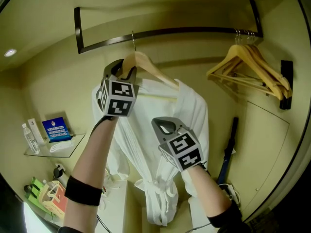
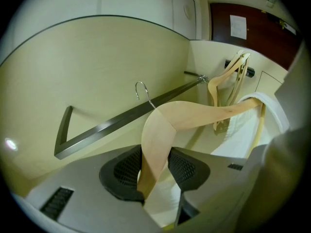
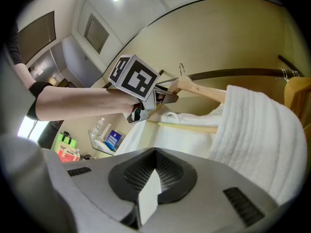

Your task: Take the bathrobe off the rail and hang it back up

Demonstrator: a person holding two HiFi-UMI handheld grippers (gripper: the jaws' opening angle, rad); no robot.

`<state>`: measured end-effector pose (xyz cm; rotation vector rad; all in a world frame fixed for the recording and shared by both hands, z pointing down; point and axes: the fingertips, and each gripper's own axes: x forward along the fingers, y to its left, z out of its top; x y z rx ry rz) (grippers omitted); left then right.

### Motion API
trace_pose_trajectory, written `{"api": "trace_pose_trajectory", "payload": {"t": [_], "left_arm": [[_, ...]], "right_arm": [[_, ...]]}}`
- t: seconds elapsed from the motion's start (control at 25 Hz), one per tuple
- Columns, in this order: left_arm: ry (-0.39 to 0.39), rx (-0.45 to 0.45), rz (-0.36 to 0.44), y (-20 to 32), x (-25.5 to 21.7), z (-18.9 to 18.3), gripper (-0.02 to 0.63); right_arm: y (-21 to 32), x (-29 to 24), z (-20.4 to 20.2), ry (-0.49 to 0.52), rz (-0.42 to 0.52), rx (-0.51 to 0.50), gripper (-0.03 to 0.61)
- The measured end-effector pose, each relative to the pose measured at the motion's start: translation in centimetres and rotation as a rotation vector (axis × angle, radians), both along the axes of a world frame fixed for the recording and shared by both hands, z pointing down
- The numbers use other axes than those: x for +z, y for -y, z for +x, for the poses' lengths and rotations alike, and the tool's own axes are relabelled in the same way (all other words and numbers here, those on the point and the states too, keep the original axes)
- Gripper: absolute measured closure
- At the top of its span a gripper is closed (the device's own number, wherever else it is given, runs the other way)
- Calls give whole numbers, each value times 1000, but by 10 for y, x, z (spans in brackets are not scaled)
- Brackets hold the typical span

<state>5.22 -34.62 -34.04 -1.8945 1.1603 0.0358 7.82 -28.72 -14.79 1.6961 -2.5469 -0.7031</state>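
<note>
We're looking into a closet with the white bathrobe [image 1: 146,144] draped on a wooden hanger [image 1: 150,69] just under the dark metal rail [image 1: 194,31]. The hanger's wire hook [image 2: 142,87] is sitting right at the rail; we can't tell whether it's resting on it. The left gripper [image 1: 125,71] is reaching up and clamping the hanger's left arm, with the mesh pads [image 2: 129,169] pressing the wood from both sides near its lower end. The robe's collar is lying over the hanger's far shoulder, and its belt is knotted low at the front. The right gripper [image 1: 163,125] is hovering lower down, in front of the robe's chest, with its jaws pressed together. We can't tell whether it's touching the cloth. A cluster of empty wooden hangers [image 1: 252,69] is hanging at the rail's right end, well apart from the robe. A glass shelf [image 1: 73,147] at lower left is holding a water bottle [image 1: 30,137] and a blue card [image 1: 54,128].
</note>
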Motion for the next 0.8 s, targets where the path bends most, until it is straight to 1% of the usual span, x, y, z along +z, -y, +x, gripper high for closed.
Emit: {"api": "trace_pose_trajectory", "payload": {"t": [0.12, 0.24, 0.4, 0.52, 0.64, 0.8], "left_arm": [[0, 8, -18, -7, 13, -11, 448], [-16, 24, -64, -9, 36, -19, 448], [2, 61, -89, -16, 74, -30, 448], [3, 96, -128, -20, 115, -40, 448], [-5, 133, -184, -24, 166, -46, 448], [-14, 182, -217, -30, 222, -53, 448]], "right_arm": [[-7, 11, -10, 1, -12, -9, 561], [-20, 24, -20, 21, -33, -25, 561], [-31, 59, -28, 57, -71, -7, 561], [-37, 94, -31, 81, -115, 34, 561], [-49, 134, -40, 93, -180, 72, 561], [-59, 191, -49, 97, -243, 131, 561]]}}
